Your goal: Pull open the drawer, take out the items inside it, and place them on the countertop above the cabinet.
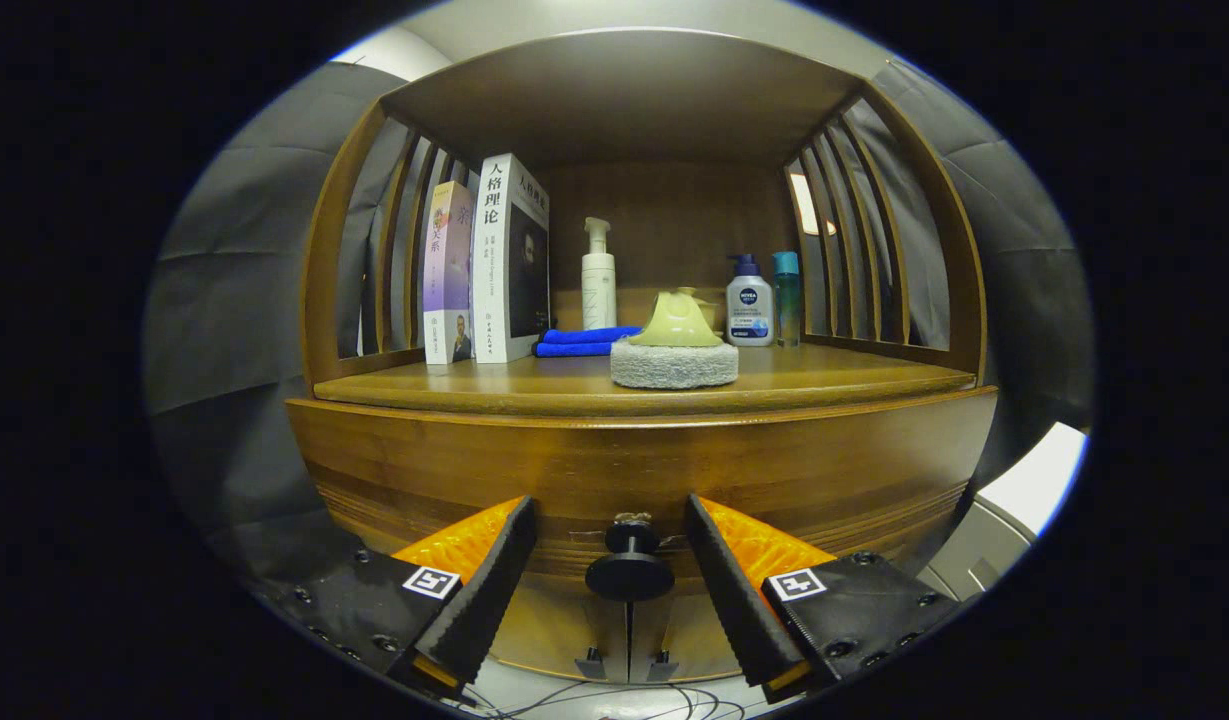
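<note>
A wooden cabinet [634, 470] with a slatted shelf stands ahead. On its countertop [534, 385], at 12 o'clock beyond the fingers, a scrubbing pad [674, 355] sits before bottles, books and a blue cloth [579, 342]. The gripper [610, 520] is wide open, holding nothing; the drawer knob [630, 565] sits between its fingers.

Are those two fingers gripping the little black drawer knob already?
Apart. In the gripper view the gripper is open, the knob sits between its fingers with wood showing in the gap on each side.
</note>
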`<state>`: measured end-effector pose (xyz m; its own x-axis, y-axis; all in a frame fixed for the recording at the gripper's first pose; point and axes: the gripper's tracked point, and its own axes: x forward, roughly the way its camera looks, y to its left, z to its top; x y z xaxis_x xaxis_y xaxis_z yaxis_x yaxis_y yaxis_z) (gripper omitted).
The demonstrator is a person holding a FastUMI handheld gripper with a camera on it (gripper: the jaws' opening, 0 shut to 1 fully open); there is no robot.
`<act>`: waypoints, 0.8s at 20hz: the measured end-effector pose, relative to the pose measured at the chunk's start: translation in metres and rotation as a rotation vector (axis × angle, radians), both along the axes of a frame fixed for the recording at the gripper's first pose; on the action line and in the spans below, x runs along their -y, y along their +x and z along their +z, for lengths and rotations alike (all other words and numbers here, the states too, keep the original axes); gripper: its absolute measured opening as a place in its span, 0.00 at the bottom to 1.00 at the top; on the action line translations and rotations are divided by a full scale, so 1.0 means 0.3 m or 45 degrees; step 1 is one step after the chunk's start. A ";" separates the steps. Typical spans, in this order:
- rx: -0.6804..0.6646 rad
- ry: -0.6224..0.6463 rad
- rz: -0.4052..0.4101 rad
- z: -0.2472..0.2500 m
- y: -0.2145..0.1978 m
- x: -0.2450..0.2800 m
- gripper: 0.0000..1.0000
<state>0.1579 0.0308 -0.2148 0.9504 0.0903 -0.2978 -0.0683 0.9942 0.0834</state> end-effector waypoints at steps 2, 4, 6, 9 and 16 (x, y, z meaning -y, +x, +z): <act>-0.006 -0.021 0.014 -0.007 0.020 0.002 0.96; -0.007 -0.040 0.006 -0.013 0.031 0.014 0.96; -0.016 -0.043 -0.042 -0.025 0.028 0.041 0.96; -0.030 -0.010 -0.045 -0.025 0.027 0.025 0.96; -0.032 -0.080 -0.075 0.147 -0.118 0.055 0.96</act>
